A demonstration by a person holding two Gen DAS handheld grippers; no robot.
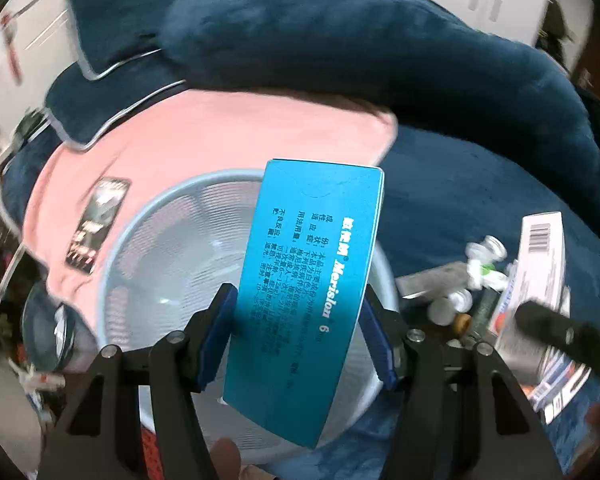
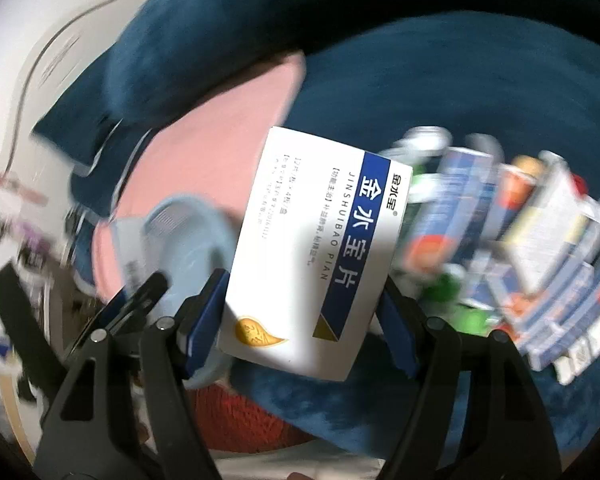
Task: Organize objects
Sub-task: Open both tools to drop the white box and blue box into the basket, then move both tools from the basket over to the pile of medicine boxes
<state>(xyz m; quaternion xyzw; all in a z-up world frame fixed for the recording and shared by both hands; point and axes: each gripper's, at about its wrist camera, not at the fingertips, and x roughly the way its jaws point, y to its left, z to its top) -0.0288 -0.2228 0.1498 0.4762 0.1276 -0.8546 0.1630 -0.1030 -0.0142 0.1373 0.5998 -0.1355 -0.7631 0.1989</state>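
My left gripper (image 1: 296, 332) is shut on a blue medicine box (image 1: 308, 280) and holds it upright over a pale blue round basket (image 1: 172, 248). My right gripper (image 2: 300, 320) is shut on a white medicine box (image 2: 316, 252) with a dark blue stripe. The basket also shows in the right wrist view (image 2: 188, 232), to the left of the white box, with the left gripper's dark tip in front of it. A pile of medicine boxes (image 2: 540, 240) and small bottles lies to the right.
A pink cloth (image 1: 220, 136) lies under the basket on a dark blue bed. Blue pillows (image 1: 340, 40) are stacked behind. Boxes (image 1: 540, 264) and small bottles (image 1: 484, 264) lie at the right, where the right gripper's tip shows. A black packet (image 1: 96, 224) lies on the pink cloth.
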